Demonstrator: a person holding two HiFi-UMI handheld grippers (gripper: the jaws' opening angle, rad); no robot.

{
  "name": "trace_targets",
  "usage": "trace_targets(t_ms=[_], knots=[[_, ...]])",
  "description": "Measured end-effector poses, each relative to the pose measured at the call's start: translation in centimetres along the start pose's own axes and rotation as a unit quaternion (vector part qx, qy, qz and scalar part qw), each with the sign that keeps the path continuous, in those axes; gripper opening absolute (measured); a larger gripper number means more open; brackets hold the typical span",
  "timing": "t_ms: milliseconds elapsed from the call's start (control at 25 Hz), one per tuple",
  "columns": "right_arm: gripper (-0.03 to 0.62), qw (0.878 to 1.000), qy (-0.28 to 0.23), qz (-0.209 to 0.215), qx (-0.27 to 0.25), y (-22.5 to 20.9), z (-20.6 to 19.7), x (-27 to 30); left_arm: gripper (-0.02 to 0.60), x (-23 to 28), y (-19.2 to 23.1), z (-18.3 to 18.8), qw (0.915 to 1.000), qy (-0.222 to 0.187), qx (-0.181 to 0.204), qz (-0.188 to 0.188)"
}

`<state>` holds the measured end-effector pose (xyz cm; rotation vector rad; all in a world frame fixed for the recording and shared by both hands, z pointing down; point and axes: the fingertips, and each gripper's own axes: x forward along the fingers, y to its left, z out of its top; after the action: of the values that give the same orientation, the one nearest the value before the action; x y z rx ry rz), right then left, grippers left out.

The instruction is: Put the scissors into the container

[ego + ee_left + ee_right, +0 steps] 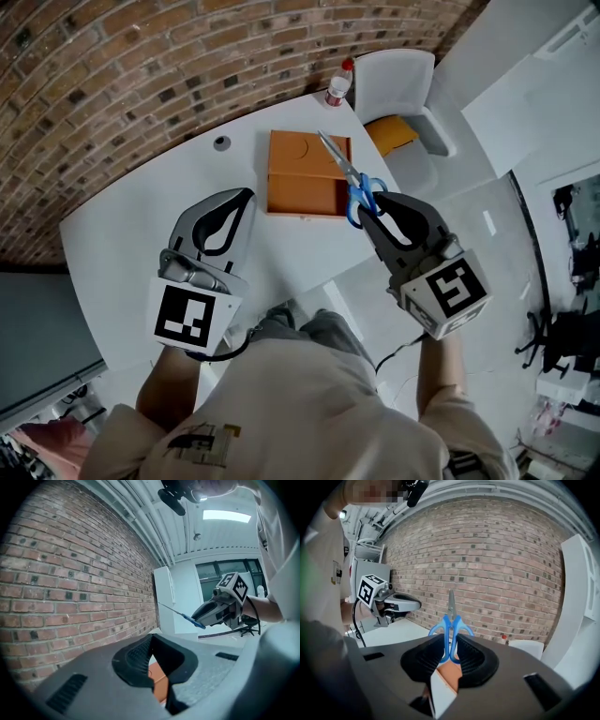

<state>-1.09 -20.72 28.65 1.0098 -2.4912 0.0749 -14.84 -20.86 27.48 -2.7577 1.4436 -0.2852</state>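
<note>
- Pickup is done: our right gripper (375,202) has its jaws clamped on the blue handles of the scissors (352,178), blades closed and pointing away from us.
- The right gripper view confirms it: both pads press on the handle loops and the blades stick straight out ahead.
- The scissors are in the air. From the head view the blades cross the right edge of the orange container (291,192) with the handles still outside it. From the left gripper view they sit well above the table.
- The container has nothing in it as far as we can see, only a round recess in its far half.
- Left to do, as we judge it: bring the scissors fully over the container, lower them and release.
- Our left gripper (246,197) idles near the container's left side, jaws together at the tips with nothing between them.
- The surface is a white table (141,216), mostly bare, with 1 small round hole (221,142) near the far edge and 1 red-capped bottle (337,86) at the far corner.
- In the room, a brick wall (141,56) runs behind the table, and a white chair (403,75) with a yellow cushion (392,134) stands past the corner.
- The floor is light, with office clutter at the far right.
</note>
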Motion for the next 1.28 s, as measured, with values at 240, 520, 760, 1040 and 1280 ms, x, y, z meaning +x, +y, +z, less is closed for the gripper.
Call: trace_targets(t_ms=[240,520,760,1040,1280], knots=[[0.081,0.998,0.043,0.041,-0.036,-1.2,-1.9,3.8,0.008,2.3,1.3,-2.2,0.9996,0.027,0.0,0.0],[0.081,0.99,0.099,0.084,-0.057,-2.6,-4.7,8.4,0.008,5.2,2.8,-4.6,0.9981,0.056,-0.02,0.011],[0.081,0.98,0.139,0.122,-0.07,-3.8,-8.0,11.5,0.008,8.3,2.9,-7.8,0.9956,0.088,-0.028,0.018],[0.081,0.968,0.184,0.156,-0.065,-5.1,-13.0,14.6,0.008,11.5,3.3,-11.4,0.9924,0.107,-0.048,0.04],[0.081,0.955,0.225,0.183,-0.061,-5.6,-18.5,16.6,0.008,13.9,3.1,-14.3,0.9887,0.13,-0.059,0.046]])
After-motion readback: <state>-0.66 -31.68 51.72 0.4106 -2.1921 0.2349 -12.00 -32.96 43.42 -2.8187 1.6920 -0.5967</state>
